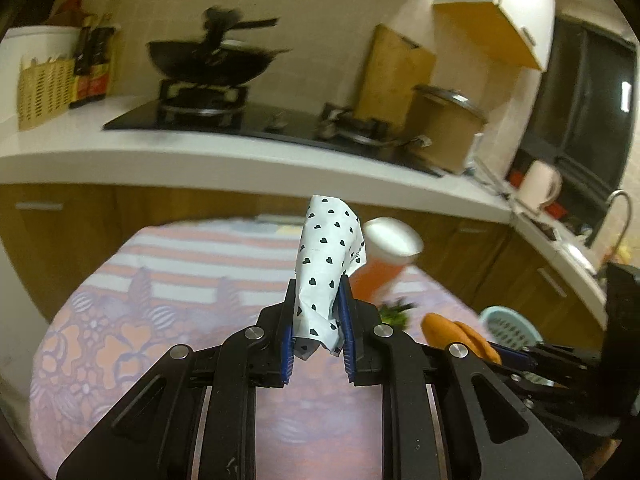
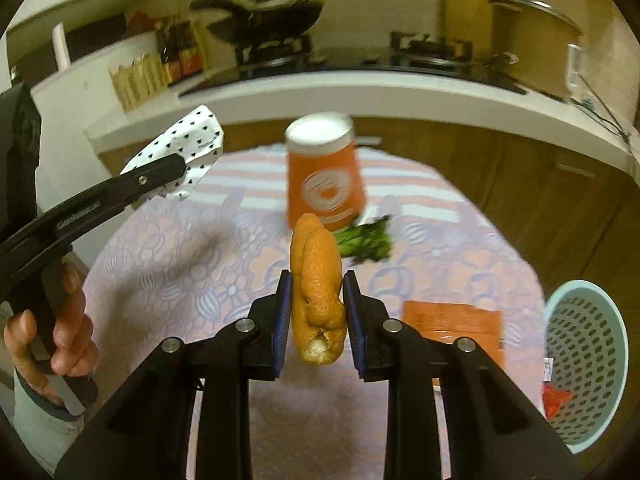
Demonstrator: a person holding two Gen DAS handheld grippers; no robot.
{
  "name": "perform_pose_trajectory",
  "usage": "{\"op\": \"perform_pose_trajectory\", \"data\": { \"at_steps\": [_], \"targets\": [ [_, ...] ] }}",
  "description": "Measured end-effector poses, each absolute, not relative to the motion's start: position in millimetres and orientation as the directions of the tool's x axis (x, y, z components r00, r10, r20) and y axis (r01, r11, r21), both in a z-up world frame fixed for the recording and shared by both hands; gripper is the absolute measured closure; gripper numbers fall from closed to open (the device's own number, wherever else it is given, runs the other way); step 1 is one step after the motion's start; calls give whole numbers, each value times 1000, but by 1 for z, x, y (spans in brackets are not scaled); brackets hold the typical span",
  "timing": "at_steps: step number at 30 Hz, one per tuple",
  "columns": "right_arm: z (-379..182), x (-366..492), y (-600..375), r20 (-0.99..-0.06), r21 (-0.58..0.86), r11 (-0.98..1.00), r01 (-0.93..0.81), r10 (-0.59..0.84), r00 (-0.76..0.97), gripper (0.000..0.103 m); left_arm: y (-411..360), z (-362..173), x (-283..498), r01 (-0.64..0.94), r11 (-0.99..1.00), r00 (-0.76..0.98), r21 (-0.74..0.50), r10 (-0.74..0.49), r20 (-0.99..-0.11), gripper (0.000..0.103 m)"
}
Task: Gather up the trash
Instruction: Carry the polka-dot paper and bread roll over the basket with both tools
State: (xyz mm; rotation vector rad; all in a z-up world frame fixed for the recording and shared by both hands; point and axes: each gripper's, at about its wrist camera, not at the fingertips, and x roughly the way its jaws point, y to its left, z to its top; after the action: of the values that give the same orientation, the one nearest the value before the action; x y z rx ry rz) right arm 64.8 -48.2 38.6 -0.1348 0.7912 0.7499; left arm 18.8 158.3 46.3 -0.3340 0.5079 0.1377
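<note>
The left gripper (image 1: 318,316) is closed on a crumpled white paper with black hearts (image 1: 326,264); the paper stands up between the blue pads and is lifted above the bench (image 1: 120,320). The right gripper (image 2: 316,304) is closed on an orange peel (image 2: 316,276), which is pressed between both pads and also hangs in the air over the patterned cloth. Behind the peel, an orange paper cup (image 2: 324,176) stands upside down on the bench, and a small bunch of green leaves (image 2: 366,242) lies just beside it. An orange flat packet (image 2: 452,320) lies on the right part of the bench. Near the right edge there is a light blue perforated basket (image 2: 588,364), with a piece of red wrapper inside. A hand (image 2: 52,332) holds the handle of the left gripper.
</note>
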Motion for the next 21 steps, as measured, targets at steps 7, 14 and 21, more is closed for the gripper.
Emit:
{"op": "perform_pose_trajectory", "data": {
  "at_steps": [7, 14, 21],
  "targets": [
    [69, 71, -98, -620, 177, 800, -574, 544, 566, 80, 103, 73, 38, -72, 963, 883, -260, -60, -466, 86],
    [81, 91, -165, -589, 209, 859, -467, 492, 641, 80, 38, 81, 70, 61, 969, 868, -241, -170, -466, 86],
    [77, 110, -229, -588, 231, 910, -345, 413, 695, 80, -27, 62, 115, 182, 945, 798, -273, -304, -520, 86]
  ]
}}
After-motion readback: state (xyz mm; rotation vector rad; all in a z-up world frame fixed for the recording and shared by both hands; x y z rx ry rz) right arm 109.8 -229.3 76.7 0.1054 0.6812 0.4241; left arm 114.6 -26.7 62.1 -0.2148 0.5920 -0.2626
